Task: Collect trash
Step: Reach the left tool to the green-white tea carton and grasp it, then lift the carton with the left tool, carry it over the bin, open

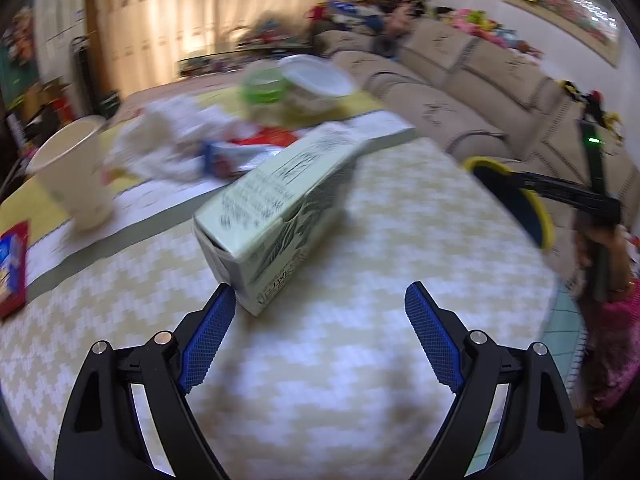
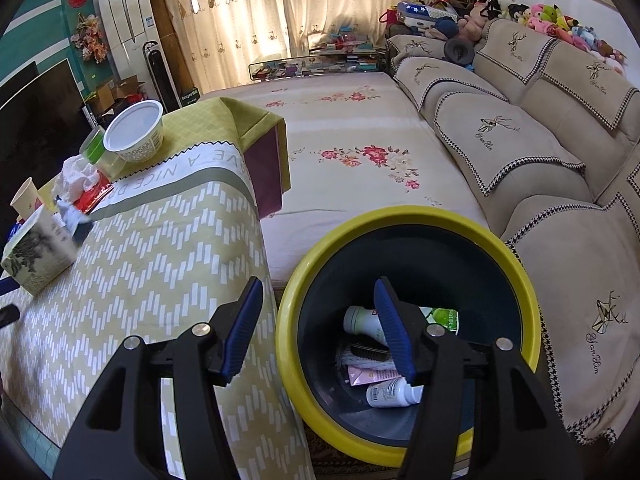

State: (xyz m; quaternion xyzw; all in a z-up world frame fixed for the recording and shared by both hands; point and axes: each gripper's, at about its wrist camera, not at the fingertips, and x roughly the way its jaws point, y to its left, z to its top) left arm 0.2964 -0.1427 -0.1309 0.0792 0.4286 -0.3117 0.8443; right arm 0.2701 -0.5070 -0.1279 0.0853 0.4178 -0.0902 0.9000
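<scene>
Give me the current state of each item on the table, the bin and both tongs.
Carton: lying on its side, not gripped.
Paper cup: upright, looks empty.
White tub: upright, open, empty.
Tissue: crumpled, on the red wrapper.
Bin: open, holding bottles and wrappers.
Left tongs: open, empty, at the carton's end.
Right tongs: open, empty, above the bin.

Carton blocks tabletop; bin mouth unobstructed.

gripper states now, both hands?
Left gripper: open, empty, at the carton.
Right gripper: open, empty, above the bin.
</scene>
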